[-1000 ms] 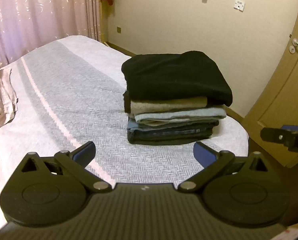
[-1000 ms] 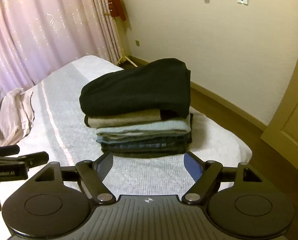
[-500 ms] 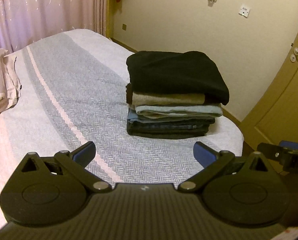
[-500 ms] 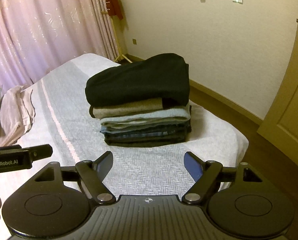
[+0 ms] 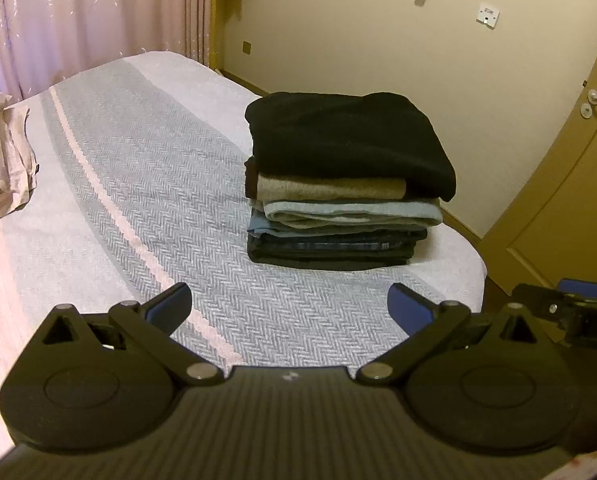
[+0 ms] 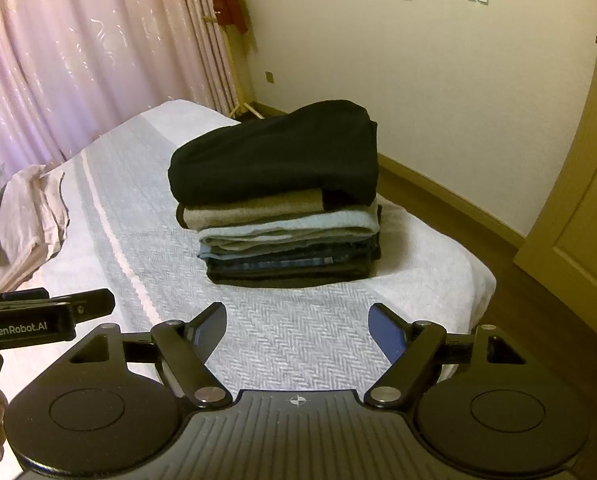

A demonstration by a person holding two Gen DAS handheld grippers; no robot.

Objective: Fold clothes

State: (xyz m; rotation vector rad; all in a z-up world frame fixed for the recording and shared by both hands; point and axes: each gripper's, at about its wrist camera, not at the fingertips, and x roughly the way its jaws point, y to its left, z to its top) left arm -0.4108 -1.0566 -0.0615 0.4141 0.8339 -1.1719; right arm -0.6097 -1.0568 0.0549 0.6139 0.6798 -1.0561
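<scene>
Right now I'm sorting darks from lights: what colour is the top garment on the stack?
Black. The top garment shows best in the left wrist view.

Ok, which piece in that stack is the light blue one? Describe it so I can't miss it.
Start at the bed, then the stack of folded clothes near its foot corner. The light blue garment is third from the top, under the black one and the tan one; it is the palest layer, above dark denim.

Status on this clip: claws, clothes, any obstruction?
Left claw open, empty. Right claw open, empty. Folded stack on bed, untouched. Nothing between claws and stack.
</scene>
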